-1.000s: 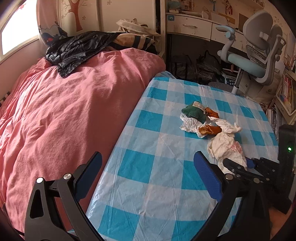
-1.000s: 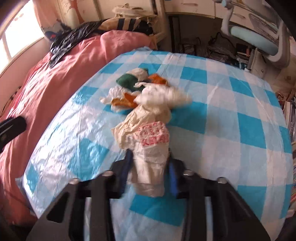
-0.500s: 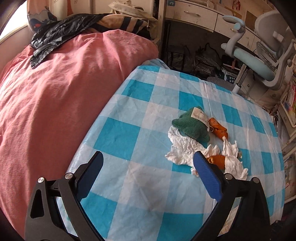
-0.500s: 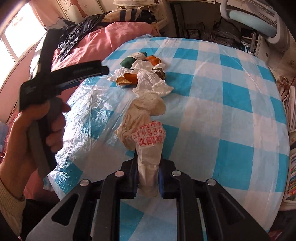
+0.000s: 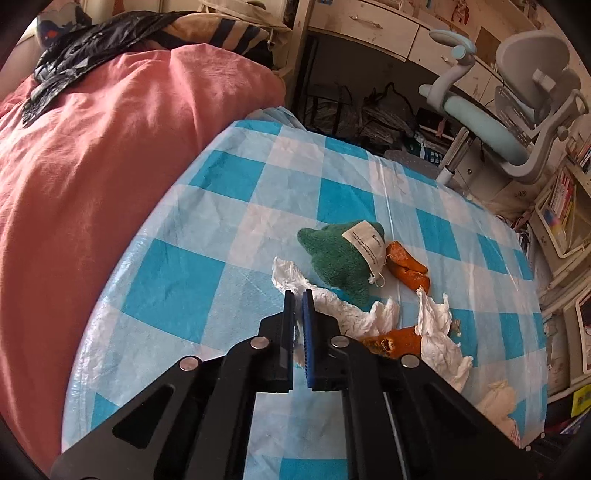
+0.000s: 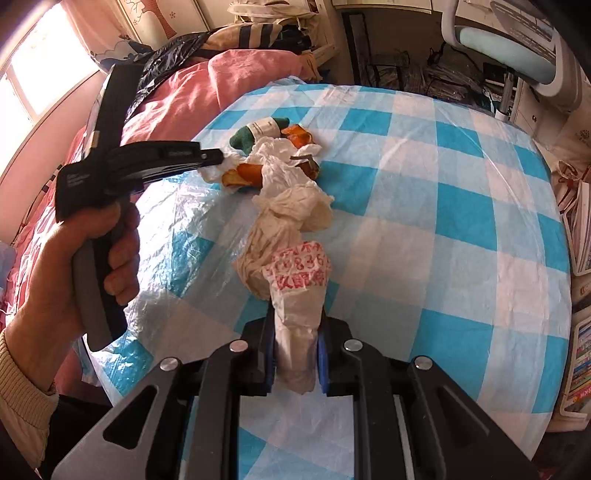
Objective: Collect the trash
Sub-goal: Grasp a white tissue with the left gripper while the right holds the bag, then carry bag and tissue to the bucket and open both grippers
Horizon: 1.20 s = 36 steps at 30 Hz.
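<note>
The trash sits in a loose heap on the surface [image 5: 236,177], which wears a blue-and-white check cover. In it: a crumpled white tissue [image 5: 343,306], a green fuzzy scrap [image 5: 336,254] w/ a paper tag on it, orange peel pieces [image 5: 408,266] just beside that, and another tissue wad [image 5: 439,332] toward the near edge.

Left gripper [image 5: 298,299] has just been closing; its fingers are now pressed together on the near edge of the white tissue, a bit of it pinched between them. From the right wrist view you see the same thing side-on: left gripper [image 6: 218,157] tip at the heap's left side, a hand [image 6: 74,258] wrapped round its handle, cream cuff at the wrist.

Right gripper [image 6: 295,332] is clamped on a white plastic bag [image 6: 299,295] w/ red print, fingers squeezing its bunched neck; its jaws closed further a moment back. The bag's crumpled body trails from the fingers toward the heap and touches the tissues there.

Beyond the surface: a bed w/ pink duvet [image 5: 92,166] on the left, a black jacket [image 5: 85,51] thrown on it. A grey-and-pale-blue desk chair [image 5: 517,110] stands at the far right, drawers [image 5: 369,26] behind it.
</note>
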{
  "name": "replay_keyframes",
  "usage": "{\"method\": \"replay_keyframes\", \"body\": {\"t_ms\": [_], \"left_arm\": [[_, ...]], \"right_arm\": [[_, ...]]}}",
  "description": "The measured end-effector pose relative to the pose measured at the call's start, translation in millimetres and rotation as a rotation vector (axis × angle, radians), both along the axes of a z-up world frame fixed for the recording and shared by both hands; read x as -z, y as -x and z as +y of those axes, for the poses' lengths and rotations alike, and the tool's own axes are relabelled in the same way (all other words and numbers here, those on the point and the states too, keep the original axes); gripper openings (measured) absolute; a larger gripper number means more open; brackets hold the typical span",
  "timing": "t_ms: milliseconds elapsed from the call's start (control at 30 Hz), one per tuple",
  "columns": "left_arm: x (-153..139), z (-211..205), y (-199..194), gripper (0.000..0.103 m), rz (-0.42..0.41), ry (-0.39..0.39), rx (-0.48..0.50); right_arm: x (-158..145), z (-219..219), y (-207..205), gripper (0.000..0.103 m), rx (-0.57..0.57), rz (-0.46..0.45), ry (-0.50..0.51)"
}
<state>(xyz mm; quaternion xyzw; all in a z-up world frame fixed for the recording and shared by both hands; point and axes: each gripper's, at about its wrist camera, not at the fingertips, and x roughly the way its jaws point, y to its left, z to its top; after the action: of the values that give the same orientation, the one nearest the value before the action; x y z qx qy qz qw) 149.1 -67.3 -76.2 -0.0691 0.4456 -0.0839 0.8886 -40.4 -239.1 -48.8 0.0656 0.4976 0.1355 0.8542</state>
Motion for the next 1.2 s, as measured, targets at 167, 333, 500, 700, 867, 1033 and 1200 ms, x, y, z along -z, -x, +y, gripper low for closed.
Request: {"method": "replay_keyframes", "body": {"t_ms": [167,333,500,700,867,1033,1200], "left_arm": [[-22,32,27,0.003,-0.025,0.108,-0.006],[-43,59,61,0.003,-0.05,0.205,-0.014],[-55,81,104,0.003,-0.052,0.305,-0.018],[-63,80,169,0.004,-0.077,0.276,0.019],[-57,70,210,0.004,-0.066,0.261,0.064],[-49,53,243,0.004,-0.059,0.238,0.129],[-39,40,272,0.004,-0.042,0.216,0.184]], "right_arm": [[-7,5,6,0.018,-0.002,-0.022,-0.003],[-14,11,19,0.018,0.003,-0.048,-0.007],[-29,18,42,0.018,0.013,-0.109,-0.02],[-47,23,86,0.018,0.043,-0.207,-0.038],[-49,29,120,0.018,0.043,-0.258,0.014],[-40,22,145,0.02,0.069,-0.243,0.015],[-25,24,167,0.02,0.064,-0.198,0.032]]}}
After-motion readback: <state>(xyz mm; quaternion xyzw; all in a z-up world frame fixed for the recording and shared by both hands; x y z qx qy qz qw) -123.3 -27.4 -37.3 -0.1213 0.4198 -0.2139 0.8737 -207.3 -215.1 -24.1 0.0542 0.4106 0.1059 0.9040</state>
